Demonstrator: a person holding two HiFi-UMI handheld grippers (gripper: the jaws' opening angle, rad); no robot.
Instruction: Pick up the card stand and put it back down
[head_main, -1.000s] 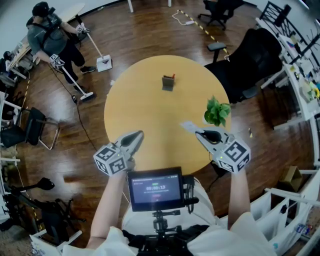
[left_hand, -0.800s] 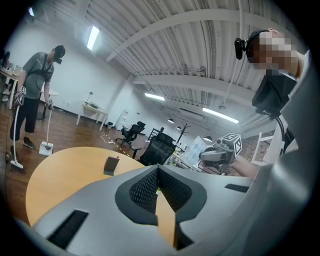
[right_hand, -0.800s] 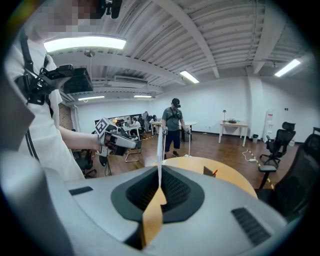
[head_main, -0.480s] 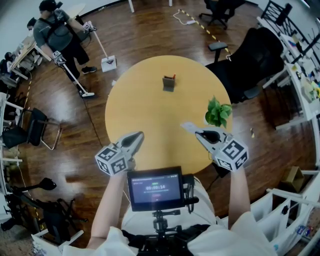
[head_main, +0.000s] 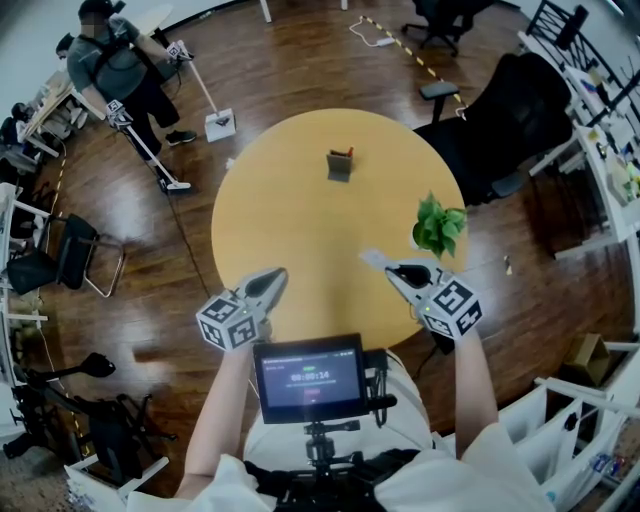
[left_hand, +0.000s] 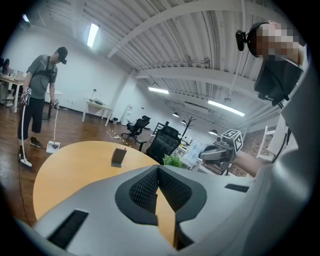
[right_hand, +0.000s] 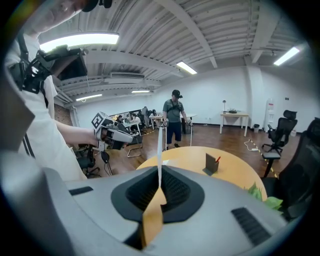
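Observation:
The card stand (head_main: 340, 165), a small dark grey holder with a red bit at its top, stands upright on the far part of the round yellow table (head_main: 300, 230). It also shows in the left gripper view (left_hand: 118, 157) and the right gripper view (right_hand: 212, 164). My left gripper (head_main: 275, 275) hovers over the table's near left edge, its jaws shut and empty (left_hand: 158, 170). My right gripper (head_main: 372, 258) hovers over the near right part, also shut on nothing (right_hand: 160, 182). Both are well short of the stand.
A small green potted plant (head_main: 437, 224) sits at the table's right edge, just beyond my right gripper. A black office chair (head_main: 510, 120) stands to the right of the table. A person with two grippers (head_main: 115, 70) stands at the far left on the wooden floor.
My right gripper has drawn slightly back toward me. The left gripper has barely shifted. The person at the far left has moved a little.

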